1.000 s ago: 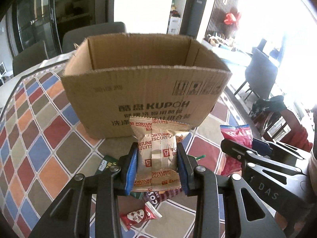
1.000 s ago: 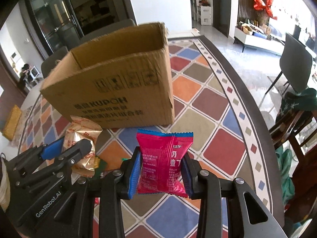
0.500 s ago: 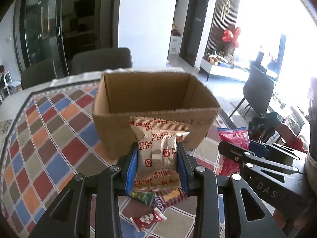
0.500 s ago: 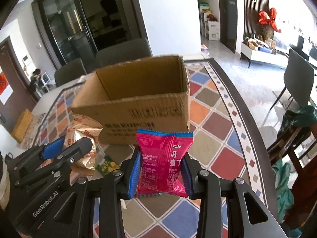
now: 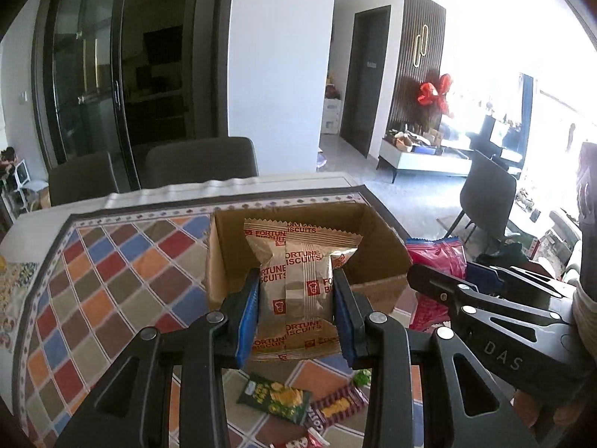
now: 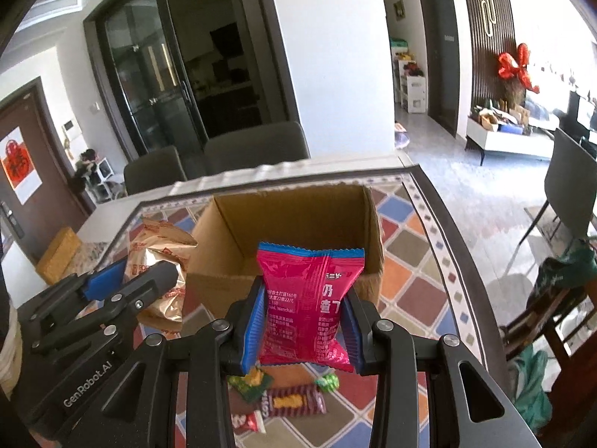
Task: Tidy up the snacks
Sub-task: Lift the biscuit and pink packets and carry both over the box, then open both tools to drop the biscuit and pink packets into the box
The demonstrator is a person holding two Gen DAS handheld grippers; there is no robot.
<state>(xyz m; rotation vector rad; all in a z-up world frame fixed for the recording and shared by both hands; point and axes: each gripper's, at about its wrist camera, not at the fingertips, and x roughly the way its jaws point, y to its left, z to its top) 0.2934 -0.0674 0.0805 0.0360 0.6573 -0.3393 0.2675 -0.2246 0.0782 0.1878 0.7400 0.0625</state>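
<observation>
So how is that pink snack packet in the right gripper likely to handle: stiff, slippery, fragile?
The pink snack packet looks puffy and creased between the right gripper pads, so probably soft and light. Its glossy film may be slippery. Dropped into the cardboard box, it would likely flop rather than roll.

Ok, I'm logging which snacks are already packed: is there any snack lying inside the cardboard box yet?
No. In the right wrist view the cardboard box shows only bare inner walls, while the pink packet is held in front of it by the right gripper.

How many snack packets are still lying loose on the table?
4, maybe more hidden below the grippers: a green packet, a brown packet, a red-and-white packet and a small green packet, all in front of the cardboard box.
</observation>
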